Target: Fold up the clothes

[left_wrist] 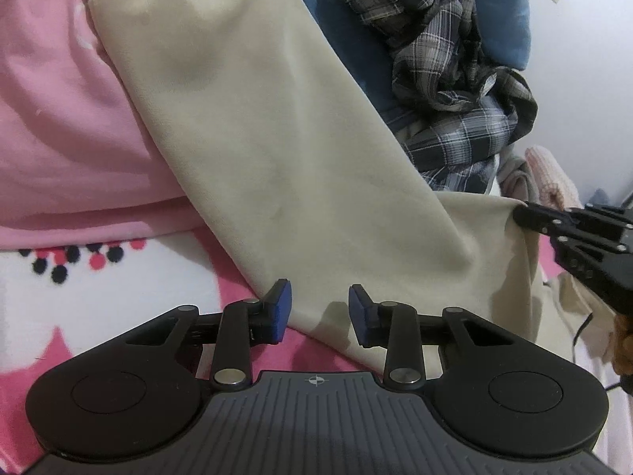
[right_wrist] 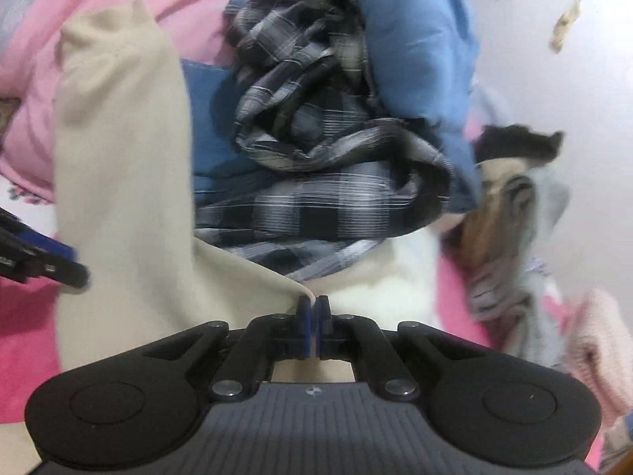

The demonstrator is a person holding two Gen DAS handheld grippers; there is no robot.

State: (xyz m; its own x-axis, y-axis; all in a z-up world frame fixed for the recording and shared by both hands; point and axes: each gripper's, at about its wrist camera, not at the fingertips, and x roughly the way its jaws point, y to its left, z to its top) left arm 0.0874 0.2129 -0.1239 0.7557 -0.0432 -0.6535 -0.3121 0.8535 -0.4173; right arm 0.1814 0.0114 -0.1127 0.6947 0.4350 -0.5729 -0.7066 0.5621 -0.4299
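A beige garment (left_wrist: 277, 150) lies spread in a long diagonal strip over the pink bedding (left_wrist: 59, 118). My left gripper (left_wrist: 320, 308) stands over its near edge. The blue pads (left_wrist: 281, 308) are apart, with cloth lying between them but not pinched. At the right, my right gripper (left_wrist: 524, 213) grips a corner of the same garment. In the right wrist view the beige garment (right_wrist: 118, 158) runs up the left side. There my right gripper (right_wrist: 312, 306) is shut on a peak of beige cloth. The left gripper's fingers (right_wrist: 47, 265) show at the left edge.
A crumpled dark plaid shirt (left_wrist: 447, 59) and blue fabric (left_wrist: 502, 12) are heaped behind the garment; the plaid shirt (right_wrist: 316, 158) lies just beyond my right gripper. More bunched clothes (right_wrist: 514, 217) and a pink knit piece (right_wrist: 601, 340) lie to the right, near a white wall (right_wrist: 554, 79).
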